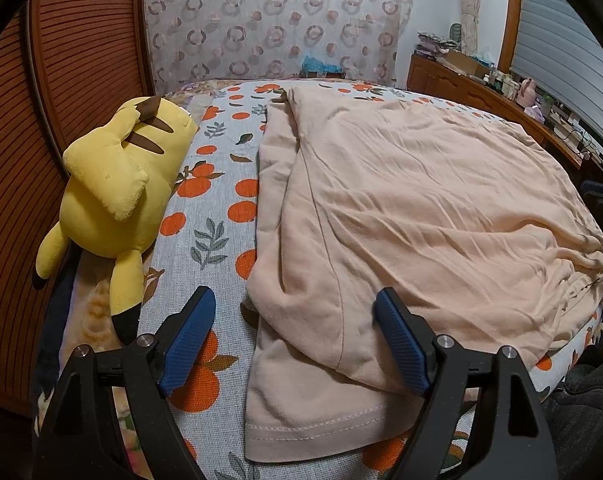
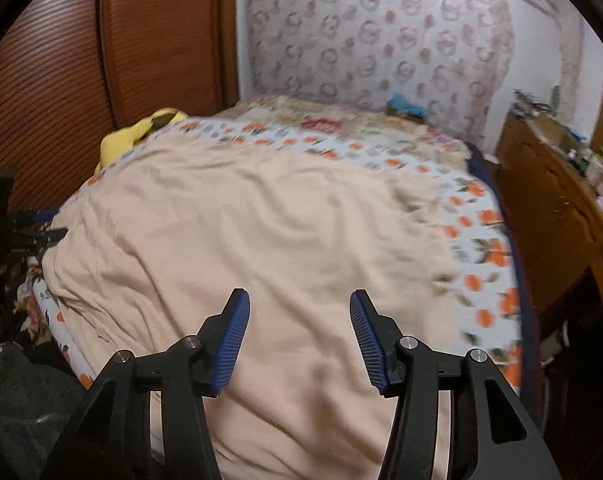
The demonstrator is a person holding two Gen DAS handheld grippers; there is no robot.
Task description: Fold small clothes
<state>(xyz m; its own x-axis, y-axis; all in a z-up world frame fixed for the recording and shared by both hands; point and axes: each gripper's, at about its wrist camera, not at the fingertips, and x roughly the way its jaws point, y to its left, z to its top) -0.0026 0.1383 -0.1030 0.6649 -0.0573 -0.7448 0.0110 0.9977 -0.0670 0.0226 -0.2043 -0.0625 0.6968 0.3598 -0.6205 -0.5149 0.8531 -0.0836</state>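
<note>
Shirt (image 1: 421, 208) lies under both open claws.

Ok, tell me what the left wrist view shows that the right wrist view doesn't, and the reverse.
Only the left wrist view shows the whole yellow plush toy lying on the bed beside the garment, and the stitched hem between the open fingers of the left gripper.

Only the right wrist view shows the right gripper, open with nothing held, and the bed's right edge next to a wooden cabinet.

Both show the peach garment spread on the orange-print sheet, plus the patterned curtain.
</note>
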